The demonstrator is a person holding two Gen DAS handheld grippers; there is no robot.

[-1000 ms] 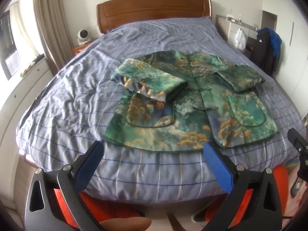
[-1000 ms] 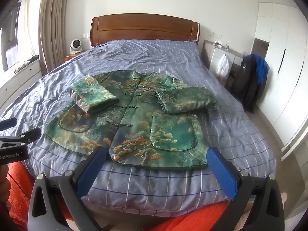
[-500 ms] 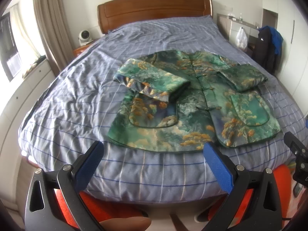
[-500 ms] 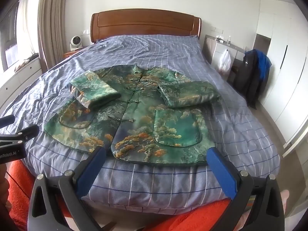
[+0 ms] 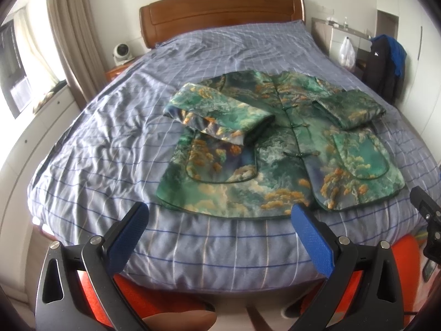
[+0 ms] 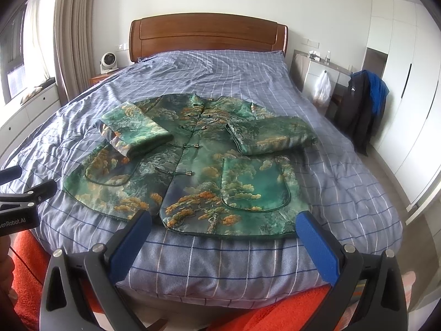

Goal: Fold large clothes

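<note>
A green patterned jacket (image 5: 278,162) (image 6: 198,182) with orange and white motifs lies flat, front up, on the bed. Both sleeves are folded in over its chest: the left sleeve (image 5: 220,118) (image 6: 135,132) and the right sleeve (image 5: 352,107) (image 6: 270,136). My left gripper (image 5: 219,229) hangs open over the bed's foot, just short of the jacket's hem. My right gripper (image 6: 224,234) is open too, level with the hem's right half. Neither holds anything. Each gripper's black body shows at the edge of the other's view.
The bed (image 5: 110,143) (image 6: 339,165) has a blue checked cover and a wooden headboard (image 6: 206,35). An orange rug (image 6: 275,309) lies at its foot. A small fan (image 6: 107,62) stands on the left nightstand. A dark jacket (image 6: 358,107) hangs at the right by white wardrobes.
Both grippers have drifted a little closer to the bed's foot and the jacket's hem. The jacket has not moved, and both grippers stay open.
</note>
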